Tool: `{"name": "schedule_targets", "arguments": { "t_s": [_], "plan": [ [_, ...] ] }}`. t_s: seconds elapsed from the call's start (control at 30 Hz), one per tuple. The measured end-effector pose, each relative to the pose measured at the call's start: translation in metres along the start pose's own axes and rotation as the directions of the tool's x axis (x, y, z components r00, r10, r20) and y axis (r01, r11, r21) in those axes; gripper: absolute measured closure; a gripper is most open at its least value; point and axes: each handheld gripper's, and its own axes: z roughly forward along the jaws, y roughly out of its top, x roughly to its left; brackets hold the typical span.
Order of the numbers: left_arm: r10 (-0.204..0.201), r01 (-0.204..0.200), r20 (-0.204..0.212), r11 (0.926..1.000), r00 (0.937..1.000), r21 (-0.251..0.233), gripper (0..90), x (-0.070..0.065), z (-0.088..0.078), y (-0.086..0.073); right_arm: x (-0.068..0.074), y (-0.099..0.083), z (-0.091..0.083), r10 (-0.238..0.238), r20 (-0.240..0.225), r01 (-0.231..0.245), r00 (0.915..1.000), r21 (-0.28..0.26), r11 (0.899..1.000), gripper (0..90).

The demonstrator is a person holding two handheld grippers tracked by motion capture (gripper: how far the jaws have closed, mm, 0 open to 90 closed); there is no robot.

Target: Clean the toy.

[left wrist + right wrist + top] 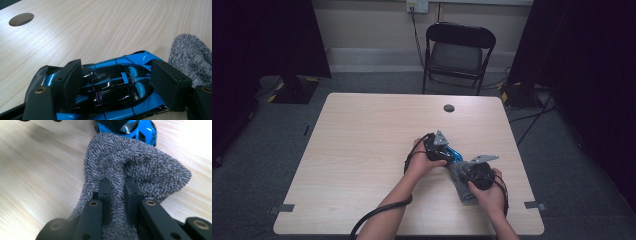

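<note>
We are looking down on the bench (362, 150), where both hands are crowding over the work and hiding most of it. The grey cloth (130, 162) is showing partly under the right gripper (472, 175); its lower end is running out of sight beneath the fingers (105, 192), which are pinching together on a fold of it. The cloth's long axis is stretching away from those fingers toward the blue toy car (117, 82), its far edge lying just beside the car. The car is sitting on the bench between the fingers (166, 83) of the left gripper (117, 85), crosswise to them, its near side cut off. Those fingers are flanking its body; we cannot tell whether they are pressing.
</note>
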Motion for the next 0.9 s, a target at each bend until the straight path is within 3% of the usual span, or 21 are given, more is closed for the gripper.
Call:
{"name": "schedule_targets", "arguments": {
  "t_s": [0.2, 0.4, 0.9],
  "plan": [
    [0.0, 0.0, 0.0, 1.0, 1.0, -0.006, 26.2, 0.0, 0.0, 0.0, 0.008, 0.003, 0.004, -0.026, -0.021, 0.026, 0.9994, -0.004, 1.0, 78.5],
    [0.005, -0.005, 0.002, 1.0, 1.0, -0.007, 26.2, 0.0, 0.0, -0.001, 0.009, 0.002, 0.002, -0.028, -0.08, 0.025, 0.9964, -0.03, 0.999, 78.4],
    [0.008, -0.008, 0.003, 0.9999, 1.0, -0.007, 26.2, 0.0, 0.0, -0.001, -0.018, 0.0, -0.026, 0.009, -0.105, -0.02, 0.9944, -0.098, 0.995, 78.1]
  ]
}}
